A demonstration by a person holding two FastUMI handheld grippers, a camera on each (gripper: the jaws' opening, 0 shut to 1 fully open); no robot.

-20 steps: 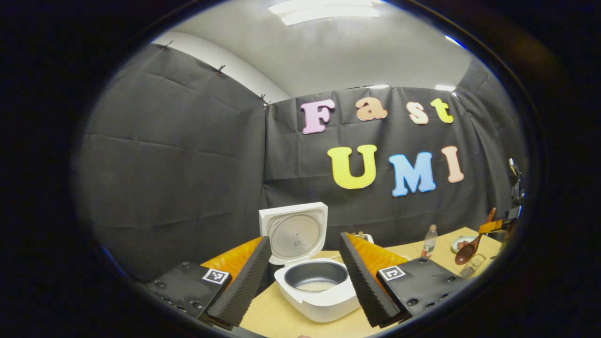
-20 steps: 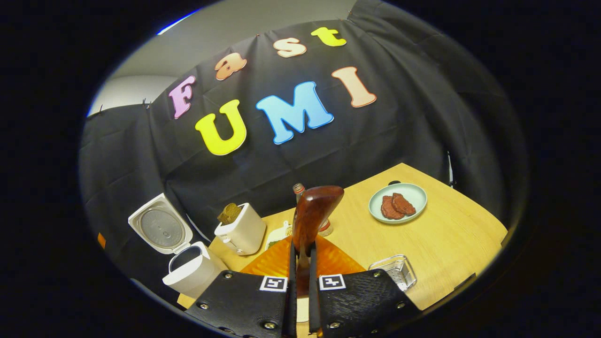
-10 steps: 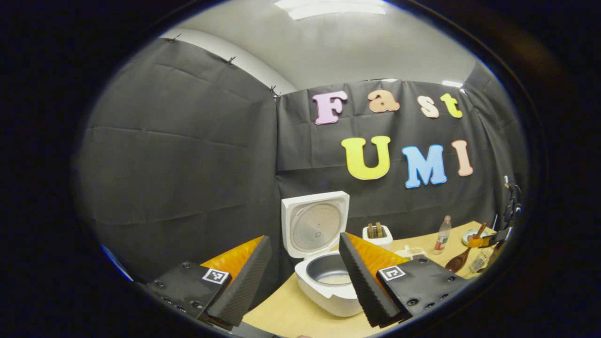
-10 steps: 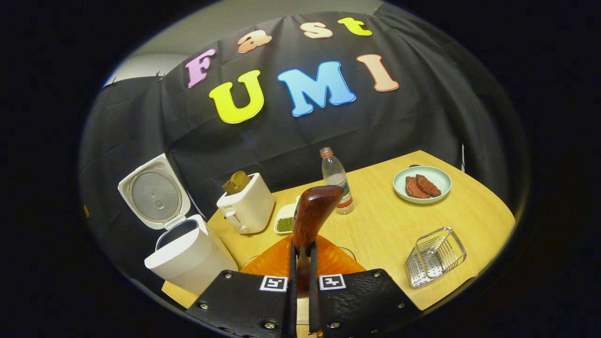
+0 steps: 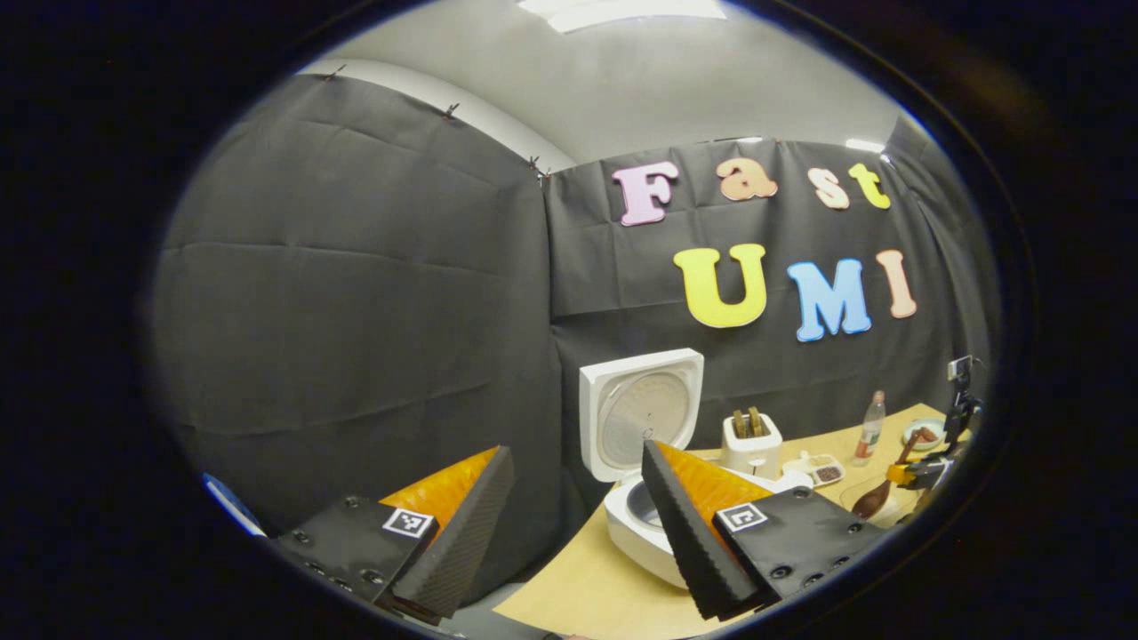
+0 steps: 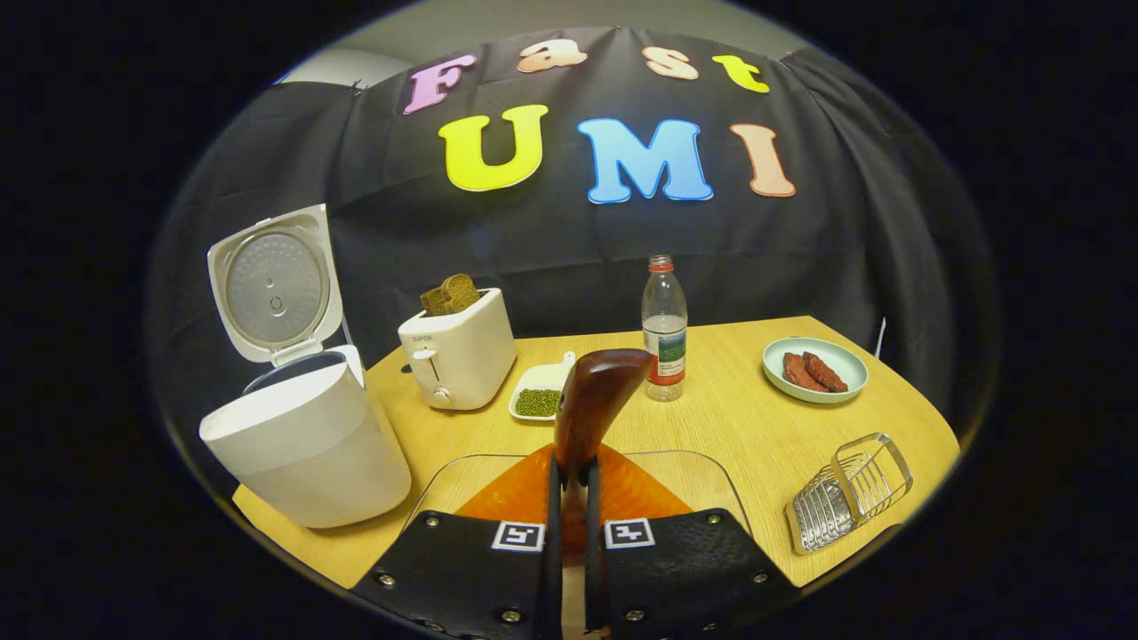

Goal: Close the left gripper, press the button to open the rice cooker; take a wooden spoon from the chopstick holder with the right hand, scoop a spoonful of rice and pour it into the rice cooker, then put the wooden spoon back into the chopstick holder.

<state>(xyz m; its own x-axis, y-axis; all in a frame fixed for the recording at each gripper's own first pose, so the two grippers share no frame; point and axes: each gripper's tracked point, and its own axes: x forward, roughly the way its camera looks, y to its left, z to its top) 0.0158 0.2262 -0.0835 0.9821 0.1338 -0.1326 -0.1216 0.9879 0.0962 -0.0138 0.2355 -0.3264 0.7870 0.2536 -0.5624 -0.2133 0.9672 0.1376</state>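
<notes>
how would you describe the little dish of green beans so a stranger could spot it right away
On the wooden table, look between the white toaster and the clear water bottle. The small white dish sits there, low and flat with a handle tab, the one dish holding green beans, unlike the round plate of red slices.

Background stuff on the wooden table (image 6: 756,436): a white toaster (image 6: 458,351) had bread slices sticking up out of it, with a little white dish of green beans (image 6: 539,400) right beside it. A clear water bottle (image 6: 664,329) stood upright behind that. Farther right sat a pale green plate (image 6: 816,372) with reddish meat slices.
</notes>
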